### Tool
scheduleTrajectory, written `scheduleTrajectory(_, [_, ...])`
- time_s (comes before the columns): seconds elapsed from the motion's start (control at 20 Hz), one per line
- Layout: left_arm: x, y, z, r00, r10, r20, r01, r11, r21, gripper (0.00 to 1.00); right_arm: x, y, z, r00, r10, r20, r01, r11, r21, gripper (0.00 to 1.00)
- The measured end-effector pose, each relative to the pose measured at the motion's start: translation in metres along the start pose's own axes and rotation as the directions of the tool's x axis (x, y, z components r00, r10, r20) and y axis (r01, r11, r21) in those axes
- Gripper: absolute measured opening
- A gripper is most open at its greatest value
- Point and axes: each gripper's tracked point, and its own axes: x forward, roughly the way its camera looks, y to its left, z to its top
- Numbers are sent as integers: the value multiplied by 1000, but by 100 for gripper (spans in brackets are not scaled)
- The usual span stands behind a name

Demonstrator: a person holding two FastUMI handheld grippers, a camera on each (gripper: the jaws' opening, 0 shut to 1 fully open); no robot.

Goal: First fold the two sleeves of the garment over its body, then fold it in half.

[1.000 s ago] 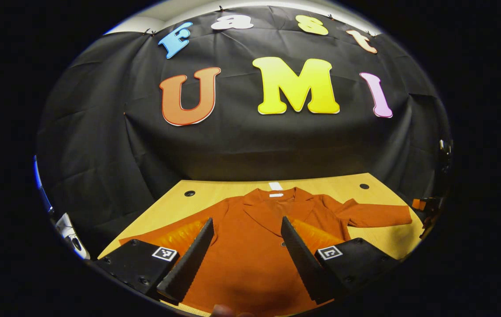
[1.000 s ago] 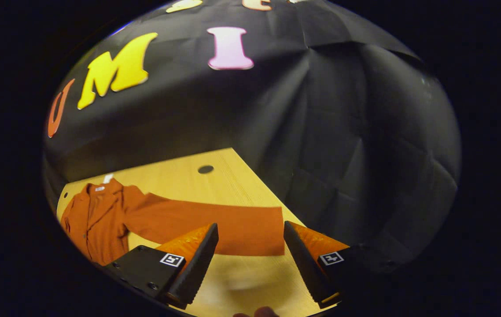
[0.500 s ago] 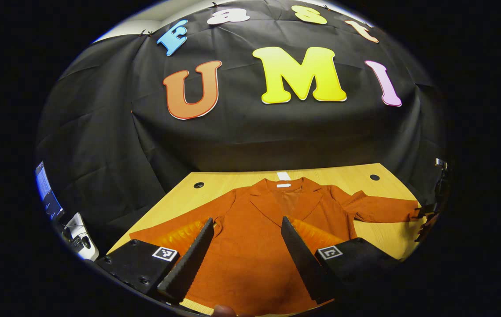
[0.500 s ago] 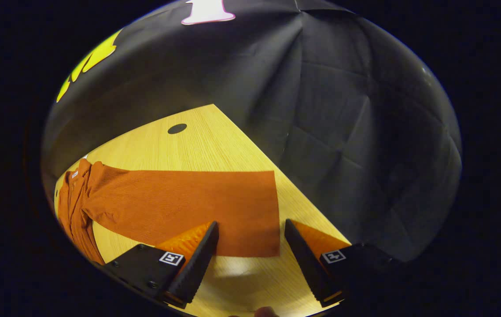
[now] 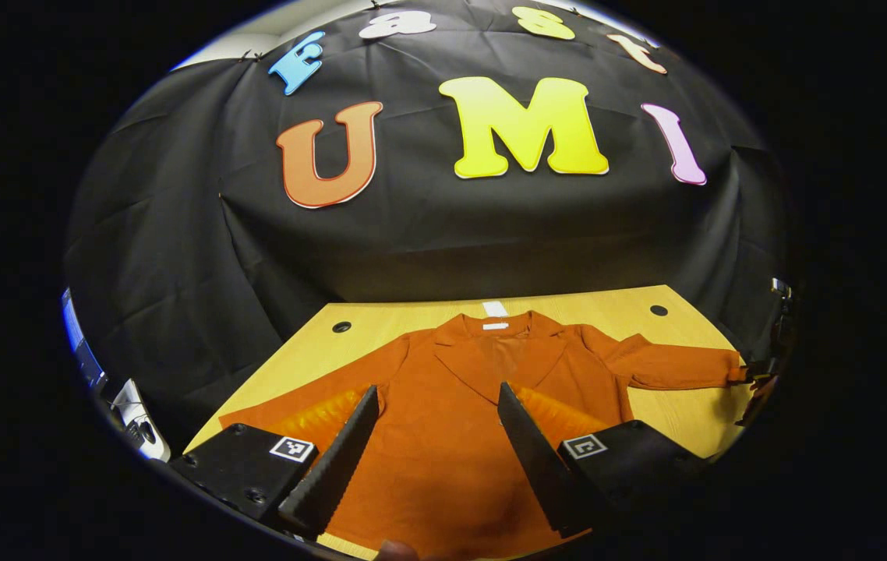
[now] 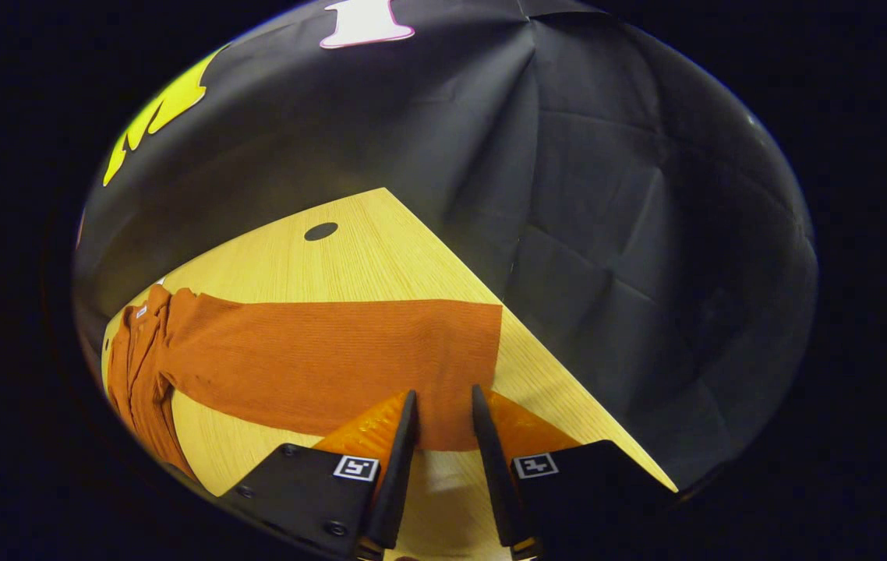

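Two hand-held grippers up. Left hand-held gripper (image 5: 436,405) is spread wide above the garment (image 5: 451,436), which lies flat on the tabletop (image 5: 568,305). Right hand-held gripper (image 6: 443,409) is narrowed around the sleeve (image 6: 334,362) cuff edge; can't tell if it's pinching.

A recording booth: black cloth wall (image 5: 428,234) behind wooden table (image 5: 607,308)

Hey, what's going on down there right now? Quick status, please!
Right gripper closing around sleeve cuff, gap remains. Left gripper open above orange jacket. Both sleeves unfolded. Nothing blocking.
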Motion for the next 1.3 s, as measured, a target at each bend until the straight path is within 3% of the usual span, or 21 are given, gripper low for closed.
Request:
scheduleTrajectory(0.1, [0, 10, 2, 1000, 5, 7, -5, 1000, -7, 99, 3, 1, 1, 1000, -13, 0, 13, 1000, 12, 12])
scheduleTrajectory(0.25, [-1, 27, -2, 1000, 18, 8, -18, 999, -28, 99, 1, 2, 2, 999, -26, -28, 26, 1000, 12, 12])
scheduleTrajectory(0.3, [-1, 33, -3, 1000, 24, 6, -23, 999, -31, 99, -5, 4, 8, 999, -24, -22, 24, 999, 41, 6])
scheduleTrajectory(0.45, [-1, 53, -6, 999, 39, 10, -38, 998, -53, 99, -19, 10, 32, 999, -36, 39, 34, 998, 56, 6])
scheduleTrajectory(0.65, [2, 75, -11, 999, 43, 15, -42, 995, -86, 99, -48, 40, 77, 991, -15, 134, 19, 999, -29, 6])
scheduleTrajectory(0.8, [4, 96, -17, 998, 52, 25, -49, 992, -113, 99, -72, 93, 122, 975, 33, 221, -10, 995, -102, 6])
scheduleTrajectory(1.0, [4, 136, -28, 997, 76, 32, -71, 985, -158, 100, -117, 193, 165, 944, 133, 302, -81, 981, -179, 6])
scheduleTrajectory(1.3, [3, 210, -49, 987, 160, 18, -151, 961, -232, 100, -168, 361, 169, 895, 304, 325, -213, 934, -286, 6])
